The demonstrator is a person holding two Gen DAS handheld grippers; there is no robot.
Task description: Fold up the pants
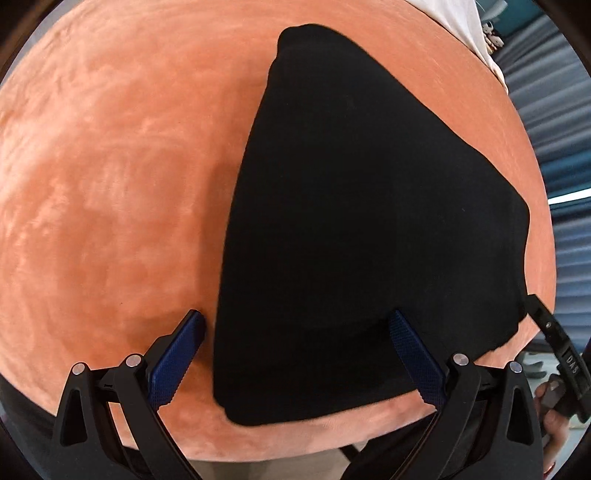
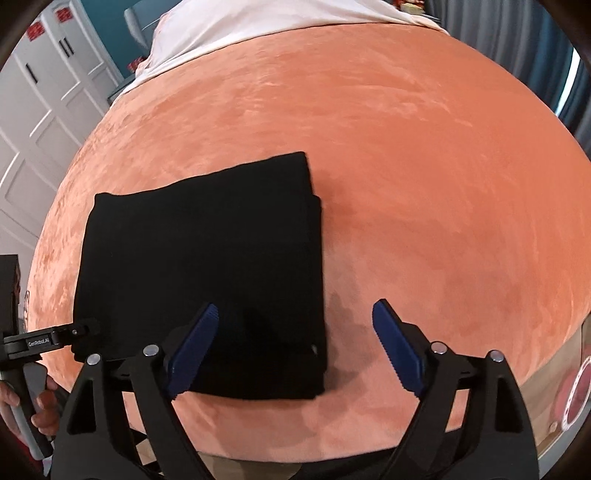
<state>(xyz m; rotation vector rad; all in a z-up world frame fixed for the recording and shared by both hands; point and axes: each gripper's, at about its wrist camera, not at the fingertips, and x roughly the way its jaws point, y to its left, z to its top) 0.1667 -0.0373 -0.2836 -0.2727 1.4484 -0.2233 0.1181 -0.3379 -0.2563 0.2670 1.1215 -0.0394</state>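
The black pants [image 1: 351, 229] lie folded into a compact flat stack on the orange velvet bed cover [image 1: 110, 166]. In the right wrist view the pants [image 2: 207, 251] form a neat rectangle on the cover [image 2: 424, 166]. My left gripper [image 1: 297, 323] is open above the near left edge of the stack and holds nothing. My right gripper [image 2: 295, 314] is open above the near right corner of the stack and holds nothing. The left gripper also shows at the left edge of the right wrist view [image 2: 79, 330]. The right gripper's black body shows at the right edge of the left wrist view [image 1: 561, 354].
A white sheet [image 2: 229, 33] covers the far end of the bed. White cabinet doors [image 2: 44, 122] stand at left. Blue curtains [image 1: 554, 110] hang at right. The bed's near edge [image 2: 332, 443] runs under both grippers.
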